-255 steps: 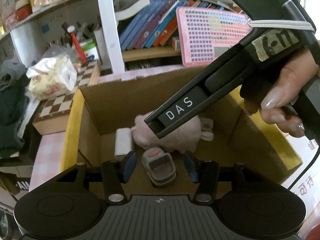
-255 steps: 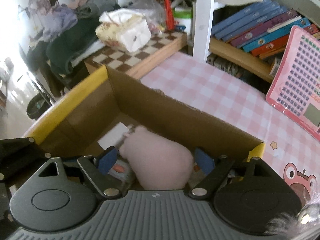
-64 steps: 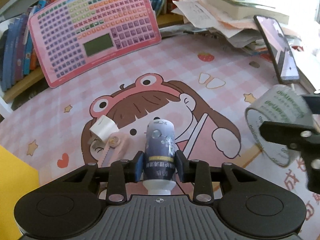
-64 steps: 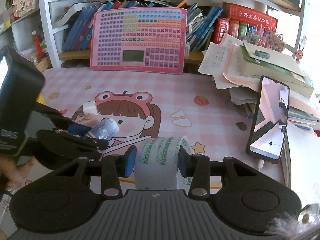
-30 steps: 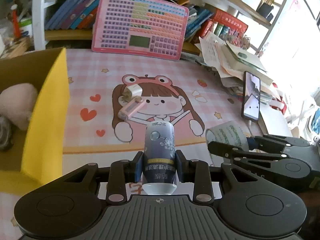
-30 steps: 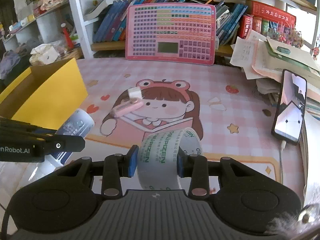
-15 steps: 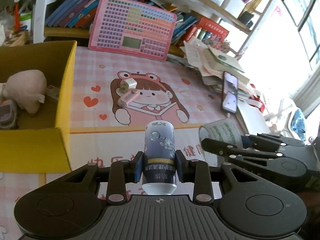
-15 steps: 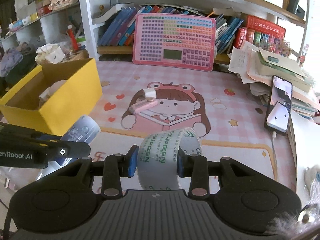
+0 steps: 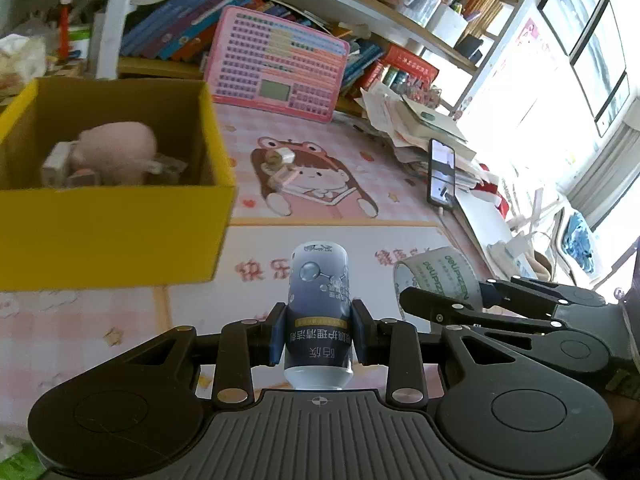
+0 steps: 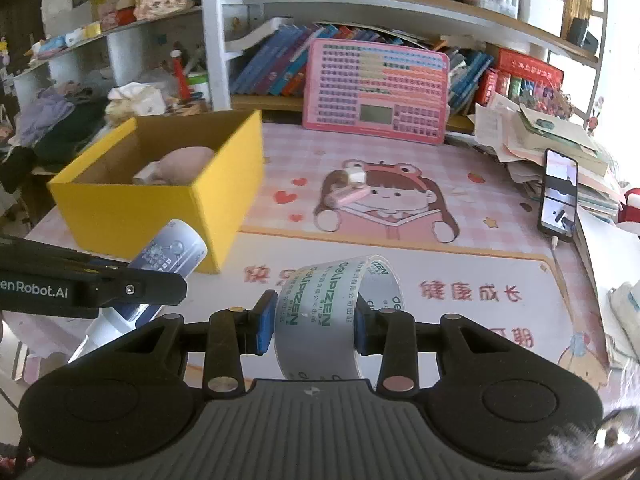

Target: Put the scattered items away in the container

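Carrying both finds toward the yellow box (image 10: pixel 168 204), I had my left tool (image 9: pixel 318 334) clamped on the small bottle (image 9: pixel 319 312) and my right tool (image 10: pixel 316 320) clamped on the tape roll (image 10: pixel 332 312). The box stood far left on the worktop (image 10: pixel 460 280), so next I judged each needed lifting over its rim and releasing. Its contents beside the pink plush (image 9: pixel 116 152) were too blurred to name.
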A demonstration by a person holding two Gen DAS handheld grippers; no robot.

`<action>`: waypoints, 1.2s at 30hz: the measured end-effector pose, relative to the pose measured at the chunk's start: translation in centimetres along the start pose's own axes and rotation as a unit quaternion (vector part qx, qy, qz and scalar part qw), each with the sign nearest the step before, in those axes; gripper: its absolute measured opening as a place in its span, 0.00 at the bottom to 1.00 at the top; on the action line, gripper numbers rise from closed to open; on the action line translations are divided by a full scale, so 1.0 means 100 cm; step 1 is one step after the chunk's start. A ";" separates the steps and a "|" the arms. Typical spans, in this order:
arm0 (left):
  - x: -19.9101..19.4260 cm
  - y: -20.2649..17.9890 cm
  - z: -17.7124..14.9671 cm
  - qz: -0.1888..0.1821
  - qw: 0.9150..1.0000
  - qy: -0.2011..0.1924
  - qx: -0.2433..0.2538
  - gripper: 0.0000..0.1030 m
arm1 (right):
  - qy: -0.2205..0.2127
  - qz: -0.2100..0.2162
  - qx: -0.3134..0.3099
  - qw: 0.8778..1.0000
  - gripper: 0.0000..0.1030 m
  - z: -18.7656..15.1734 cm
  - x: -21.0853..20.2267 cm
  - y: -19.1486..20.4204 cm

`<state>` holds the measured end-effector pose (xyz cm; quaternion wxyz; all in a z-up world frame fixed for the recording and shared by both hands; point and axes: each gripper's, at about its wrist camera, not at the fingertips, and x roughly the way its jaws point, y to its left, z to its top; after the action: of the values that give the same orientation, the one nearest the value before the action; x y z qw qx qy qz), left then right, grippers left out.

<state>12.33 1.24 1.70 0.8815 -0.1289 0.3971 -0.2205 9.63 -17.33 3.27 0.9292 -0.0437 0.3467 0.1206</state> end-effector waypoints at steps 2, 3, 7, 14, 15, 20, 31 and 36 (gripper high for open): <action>-0.010 0.006 -0.007 0.004 1.000 -0.001 -0.003 0.31 | -0.002 0.004 -0.003 1.000 0.34 -0.005 -0.005 0.013; -0.015 0.010 -0.011 0.007 1.000 -0.002 -0.005 0.31 | -0.002 0.006 -0.005 1.000 0.34 -0.007 -0.007 0.019; -0.035 0.024 -0.024 0.020 1.000 -0.006 -0.018 0.31 | 0.001 0.020 -0.012 1.000 0.34 -0.014 -0.012 0.041; -0.068 0.055 -0.046 0.050 0.997 -0.018 -0.059 0.31 | 0.010 0.050 -0.040 0.998 0.34 -0.019 -0.017 0.078; -0.072 0.059 -0.048 0.053 0.996 -0.019 -0.065 0.31 | 0.011 0.056 -0.044 0.997 0.34 -0.019 -0.017 0.083; -0.089 0.071 -0.059 0.064 0.994 -0.027 -0.081 0.31 | 0.017 0.080 -0.063 0.995 0.34 -0.021 -0.018 0.104; -0.108 0.091 -0.069 0.080 0.991 -0.040 -0.100 0.31 | 0.010 0.105 -0.099 0.989 0.34 -0.022 -0.018 0.136; -0.115 0.098 -0.065 0.084 0.990 -0.057 -0.101 0.31 | -0.004 0.109 -0.111 0.988 0.34 -0.015 -0.016 0.144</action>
<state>3.43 15.13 0.91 0.9006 -0.1953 0.3761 -0.0968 3.82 -3.95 3.20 0.9012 -0.1080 0.3306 0.2588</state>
